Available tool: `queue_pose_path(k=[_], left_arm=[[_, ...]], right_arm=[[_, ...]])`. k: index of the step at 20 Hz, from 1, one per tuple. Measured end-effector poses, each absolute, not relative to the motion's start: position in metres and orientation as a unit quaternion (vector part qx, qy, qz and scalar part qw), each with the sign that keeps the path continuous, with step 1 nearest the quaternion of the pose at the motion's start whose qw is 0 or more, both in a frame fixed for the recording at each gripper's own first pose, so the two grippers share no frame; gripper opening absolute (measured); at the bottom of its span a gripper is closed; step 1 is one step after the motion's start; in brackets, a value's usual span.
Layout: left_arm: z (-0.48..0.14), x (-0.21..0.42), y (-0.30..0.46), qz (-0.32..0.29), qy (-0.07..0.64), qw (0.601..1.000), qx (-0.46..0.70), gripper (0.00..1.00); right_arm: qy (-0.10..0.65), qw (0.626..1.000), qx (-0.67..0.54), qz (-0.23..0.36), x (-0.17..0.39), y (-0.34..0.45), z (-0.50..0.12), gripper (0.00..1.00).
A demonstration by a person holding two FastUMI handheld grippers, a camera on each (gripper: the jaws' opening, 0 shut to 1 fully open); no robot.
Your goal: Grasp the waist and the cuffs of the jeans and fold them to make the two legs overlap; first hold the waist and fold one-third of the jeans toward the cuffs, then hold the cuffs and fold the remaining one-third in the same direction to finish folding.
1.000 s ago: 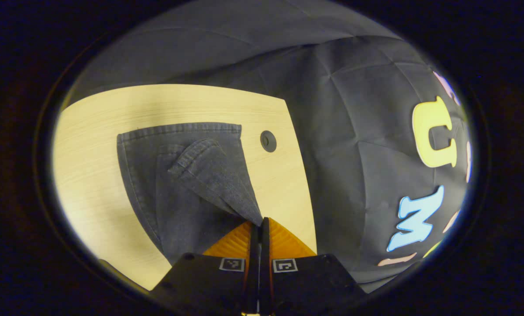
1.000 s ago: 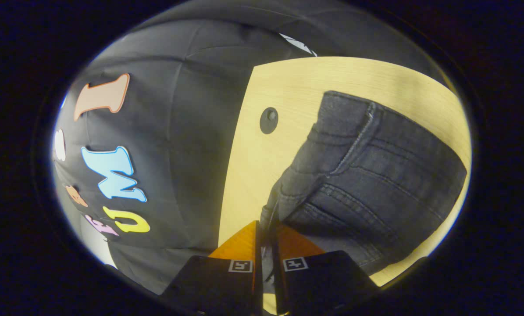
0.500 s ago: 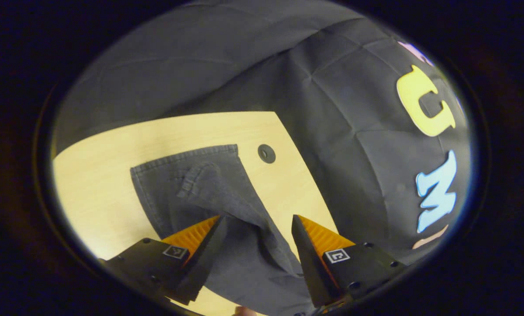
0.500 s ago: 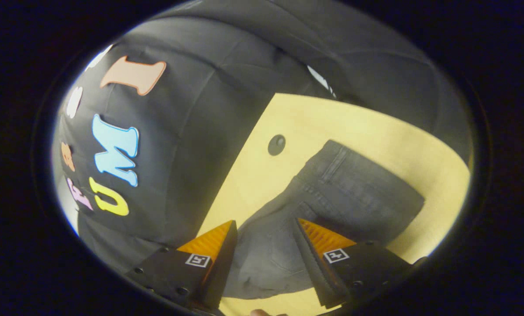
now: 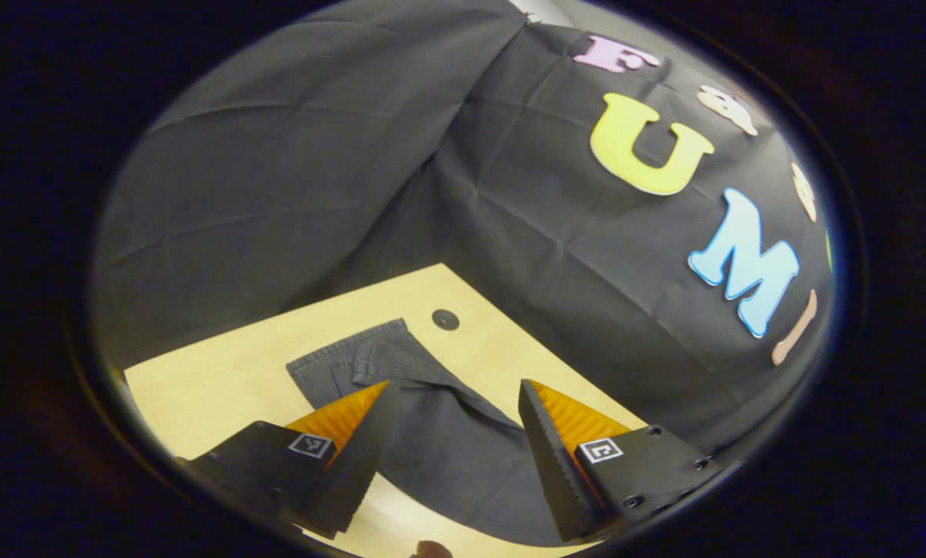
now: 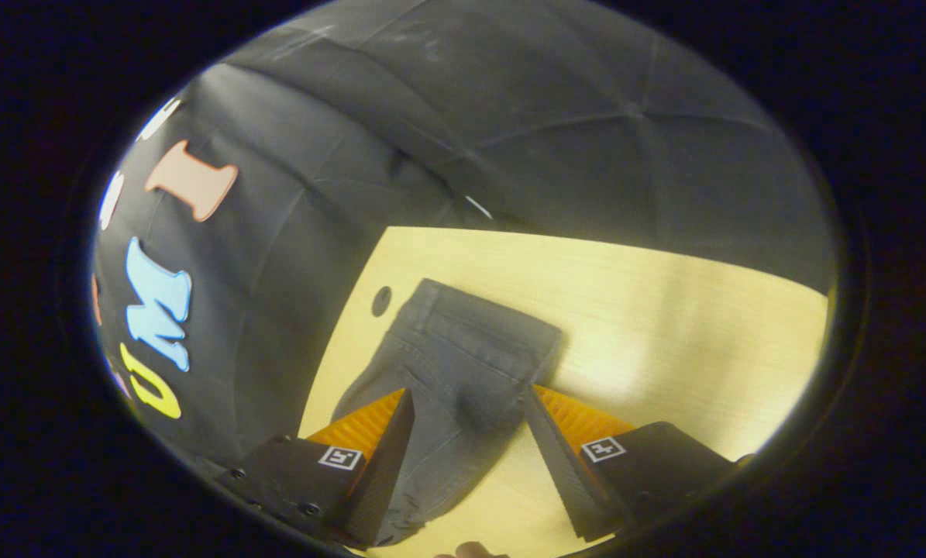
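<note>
Dark grey jeans lie flat on the light wooden table, legs laid one over the other. In the left gripper view the cuffs are at the far end, one cuff corner turned up. My left gripper hangs open above the leg cloth, touching nothing. In the right gripper view the jeans show their waistband at the far end, near the table's edge. My right gripper is open above the seat, apart from the cloth.
A round dark cable hole sits in the table just beyond the cuffs and beside the waistband in the other view. Black cloth walls close in past the table edge. Bare wood stretches right of the jeans.
Both grippers were shut on the jeans a second ago. They have since opened, let the cloth drop flat, and risen away from the table.
</note>
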State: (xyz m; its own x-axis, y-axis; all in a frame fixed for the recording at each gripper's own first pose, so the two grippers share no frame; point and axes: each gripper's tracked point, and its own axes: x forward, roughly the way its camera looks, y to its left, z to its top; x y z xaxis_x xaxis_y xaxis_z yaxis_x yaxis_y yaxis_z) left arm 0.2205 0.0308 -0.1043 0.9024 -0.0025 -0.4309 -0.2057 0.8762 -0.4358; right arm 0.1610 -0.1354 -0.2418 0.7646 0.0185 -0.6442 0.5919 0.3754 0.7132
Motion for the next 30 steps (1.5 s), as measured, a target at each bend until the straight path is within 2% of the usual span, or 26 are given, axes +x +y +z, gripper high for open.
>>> queue_pose_path(k=[2,6,7,8,9,14,16,18,19,20,30], left_arm=[[-0.087,0.203,0.028,0.052,0.186,0.955,-0.224,1.0],[-0.068,0.168,0.013,0.04,0.174,0.959,-0.219,0.99],[-0.066,0.161,0.012,0.04,0.171,0.96,-0.219,1.0],[-0.063,0.153,0.009,0.037,0.166,0.961,-0.218,1.0],[-0.059,0.146,0.008,0.037,0.161,0.962,-0.217,1.0],[-0.063,0.122,-0.014,0.027,0.169,0.961,-0.218,0.99],[-0.065,0.115,-0.018,0.026,0.173,0.958,-0.227,0.99],[-0.068,0.106,-0.017,0.027,0.176,0.957,-0.227,0.99],[-0.066,0.103,-0.017,0.024,0.176,0.958,-0.225,0.99],[-0.064,0.102,-0.018,0.023,0.174,0.958,-0.225,0.99],[-0.062,0.104,-0.06,-0.04,0.189,0.957,-0.217,0.99]], right_arm=[[0.298,0.761,0.546,-0.183,0.163,-0.126,-0.256,0.87],[0.292,0.764,0.536,-0.21,0.166,-0.133,-0.266,0.85],[0.29,0.765,0.534,-0.212,0.171,-0.129,-0.269,0.8],[0.284,0.77,0.531,-0.212,0.177,-0.129,-0.268,0.58],[0.282,0.777,0.525,-0.205,0.182,-0.125,-0.273,0.57],[0.259,0.794,0.527,-0.153,0.175,-0.127,-0.267,0.18],[0.244,0.803,0.527,-0.133,0.172,-0.128,-0.259,0.12],[0.228,0.82,0.509,-0.127,0.16,-0.13,-0.248,0.11],[0.222,0.829,0.498,-0.123,0.147,-0.13,-0.244,0.14],[0.217,0.836,0.49,-0.121,0.132,-0.131,-0.239,0.1],[0.142,0.872,0.45,-0.131,0.015,-0.135,-0.168,0.1]])
